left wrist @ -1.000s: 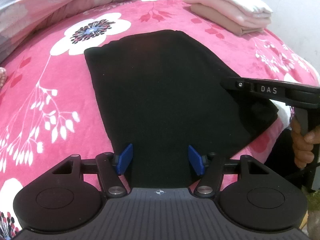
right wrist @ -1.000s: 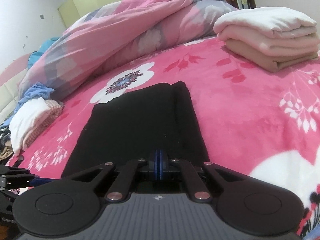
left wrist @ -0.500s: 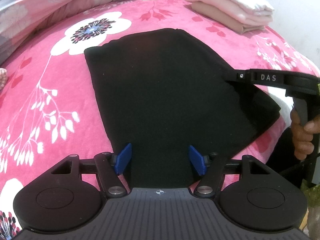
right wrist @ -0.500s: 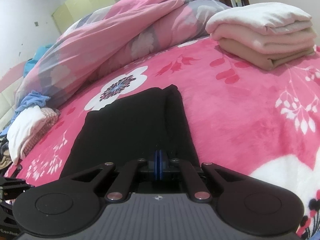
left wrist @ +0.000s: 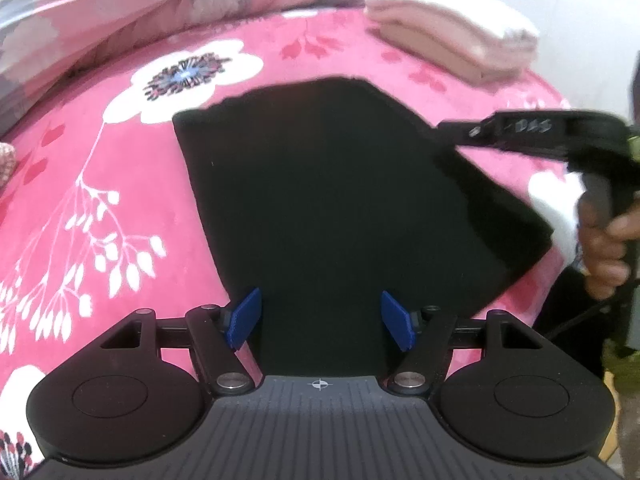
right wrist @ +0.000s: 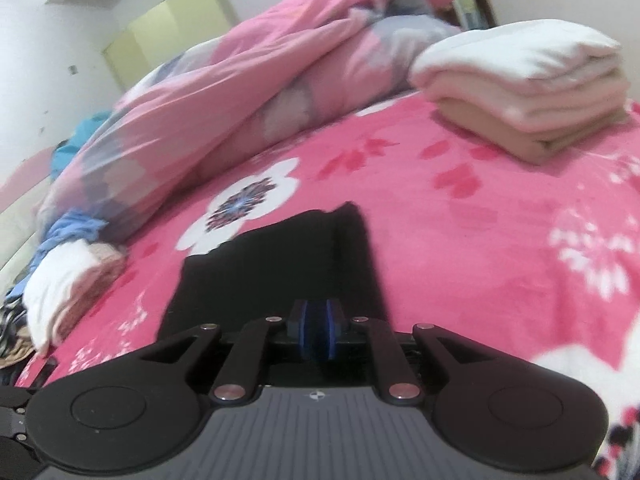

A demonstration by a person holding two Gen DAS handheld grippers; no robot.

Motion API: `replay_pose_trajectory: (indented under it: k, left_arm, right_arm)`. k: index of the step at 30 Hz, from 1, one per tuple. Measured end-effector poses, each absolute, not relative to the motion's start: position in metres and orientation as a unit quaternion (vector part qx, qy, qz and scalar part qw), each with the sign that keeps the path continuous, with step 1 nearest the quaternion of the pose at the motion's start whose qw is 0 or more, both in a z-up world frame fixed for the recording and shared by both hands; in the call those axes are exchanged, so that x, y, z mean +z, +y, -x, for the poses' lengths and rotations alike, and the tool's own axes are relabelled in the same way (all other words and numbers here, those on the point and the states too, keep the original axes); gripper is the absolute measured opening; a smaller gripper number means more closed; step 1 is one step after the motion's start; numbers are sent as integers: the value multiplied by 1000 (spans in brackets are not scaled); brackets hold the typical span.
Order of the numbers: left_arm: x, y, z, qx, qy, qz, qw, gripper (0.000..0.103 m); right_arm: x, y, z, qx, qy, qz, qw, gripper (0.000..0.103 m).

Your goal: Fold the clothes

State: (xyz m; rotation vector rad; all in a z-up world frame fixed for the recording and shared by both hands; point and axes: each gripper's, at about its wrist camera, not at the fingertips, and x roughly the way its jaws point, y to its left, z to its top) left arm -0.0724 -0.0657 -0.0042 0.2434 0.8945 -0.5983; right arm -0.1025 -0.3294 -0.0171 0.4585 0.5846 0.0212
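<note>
A black garment [left wrist: 340,200] lies flat and partly folded on a pink floral bed [left wrist: 100,220], its soft matte cloth squared off at the far end and angled along the side toward the folded stack [right wrist: 528,92]. The left gripper [left wrist: 320,318] hovers over the garment's near edge, blue fingers [left wrist: 244,318] spread wide with only cloth below them and nothing pinched. The right gripper [right wrist: 316,334], at the garment's near corner, has just been easing apart; its fingers show a narrow gap, and whether cloth is between them cannot be told. The fold appears mid-way; the next move likely calls for taking a fresh edge and carrying it across. Beyond the garment, a rumpled quilt [right wrist: 240,100].
</note>
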Motion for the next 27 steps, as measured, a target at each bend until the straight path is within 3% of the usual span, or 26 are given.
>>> replay_pose_trajectory:
  k: [8, 22, 26, 27]
  left_arm:
    - [2, -55, 45, -285, 383, -88, 874, 67]
    - [-17, -66, -3, -259, 395, -76, 878, 66]
    - [-9, -61, -1, -251, 392, -76, 882, 66]
    - [-7, -59, 0, -248, 390, -75, 883, 66]
  right_arm:
    - [-36, -355, 67, -14, 303, -287, 909, 11]
    - [-51, -373, -9, 53, 325, -326, 886, 11]
    - [-49, -397, 3, 15, 290, -383, 877, 16]
    - [-50, -404, 9, 19, 275, -398, 875, 24]
